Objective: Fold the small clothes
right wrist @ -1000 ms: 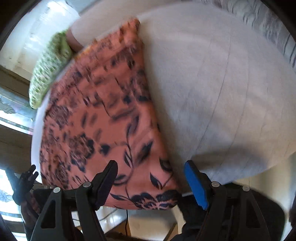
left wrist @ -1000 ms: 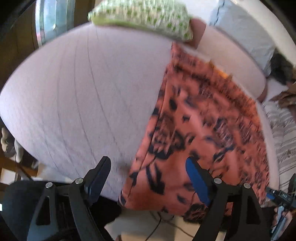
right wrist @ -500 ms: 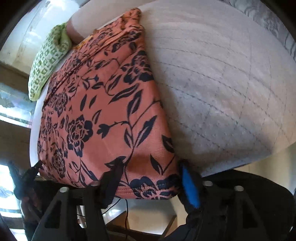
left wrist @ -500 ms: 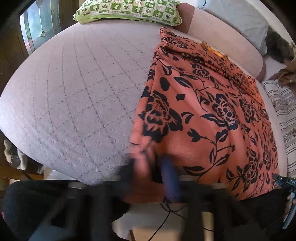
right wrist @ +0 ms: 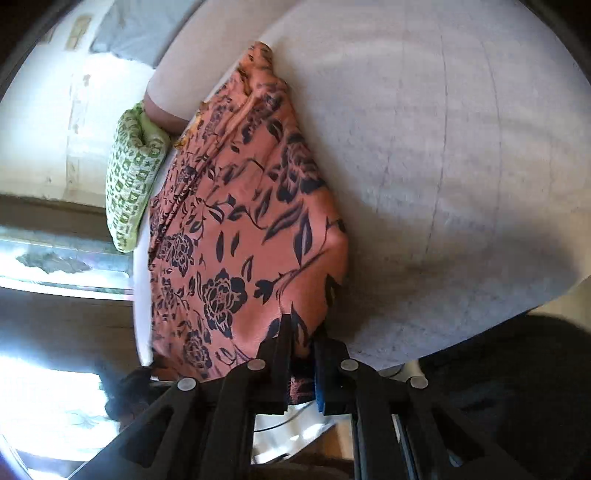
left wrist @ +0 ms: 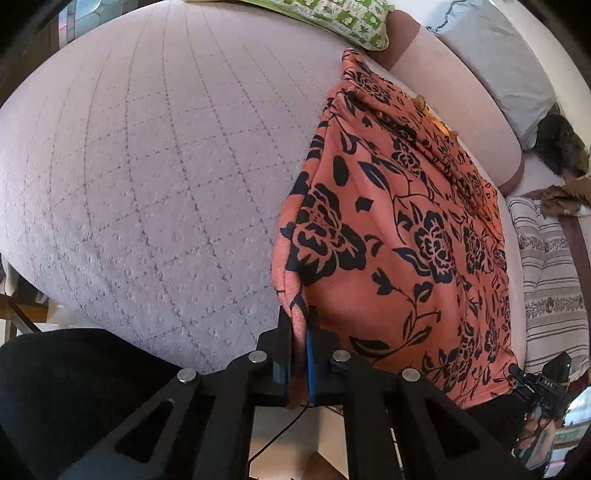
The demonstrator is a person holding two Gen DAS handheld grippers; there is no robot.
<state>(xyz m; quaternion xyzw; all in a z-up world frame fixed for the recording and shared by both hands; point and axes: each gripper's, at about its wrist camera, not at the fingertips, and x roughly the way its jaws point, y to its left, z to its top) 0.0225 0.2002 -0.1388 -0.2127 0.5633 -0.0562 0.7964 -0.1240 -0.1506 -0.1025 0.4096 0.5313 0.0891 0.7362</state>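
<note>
An orange garment with a black flower print [left wrist: 399,229] lies spread on a quilted pale bed [left wrist: 147,166], its near hem at the bed's front edge. My left gripper [left wrist: 299,325] is shut on the garment's near left corner, and the cloth rises into the jaws. In the right wrist view the same garment [right wrist: 236,236] shows, and my right gripper [right wrist: 301,332] is shut on its near right corner, lifting the edge off the bed [right wrist: 443,147]. The right gripper also shows in the left wrist view [left wrist: 535,384] at the lower right.
A green-and-white patterned pillow [left wrist: 332,18] lies at the head of the bed, also in the right wrist view [right wrist: 129,181]. A pinkish bolster [left wrist: 461,99], a grey pillow [left wrist: 498,62] and striped bedding [left wrist: 550,280] lie to the right. A black chair [left wrist: 55,387] stands below.
Both grippers were open over the garment's near hem one second ago. They moved in and closed on the two near corners, and the hem now lifts off the bed.
</note>
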